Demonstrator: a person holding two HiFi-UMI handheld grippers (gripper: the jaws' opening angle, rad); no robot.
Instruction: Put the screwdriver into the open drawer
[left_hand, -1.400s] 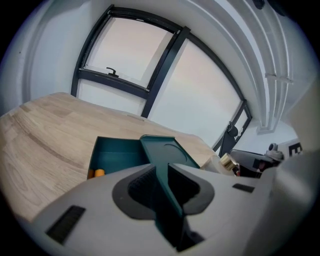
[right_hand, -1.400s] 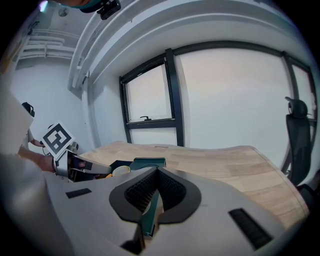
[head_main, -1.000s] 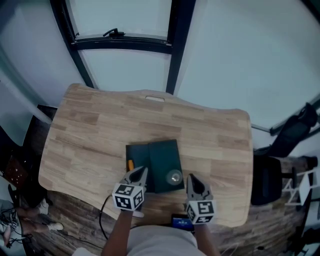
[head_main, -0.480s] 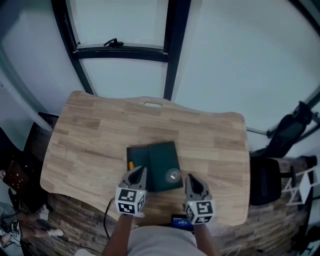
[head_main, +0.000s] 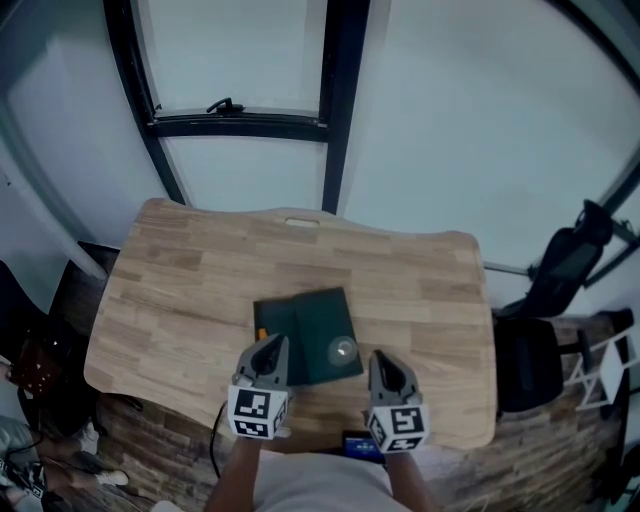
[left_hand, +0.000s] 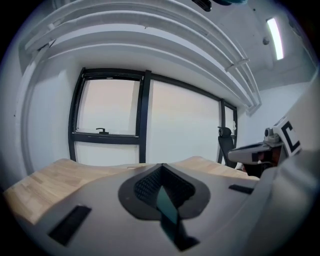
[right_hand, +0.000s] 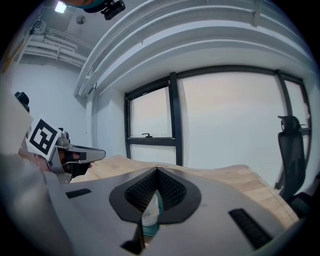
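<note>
left claw (head_main: 270, 352): I see jaws pressed together, nothing gripped | right claw (head_main: 381, 364): jaws together too, empty | screwdriver (head_main: 262, 332): orange handle lying in the open drawer (head_main: 276, 314), just ahead of my left claw's tips, not touching

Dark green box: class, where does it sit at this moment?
In the head view the dark green box sits on the wooden table near the edge nearest the camera, just beyond the left hand-held gripper and right hand-held gripper.
</note>
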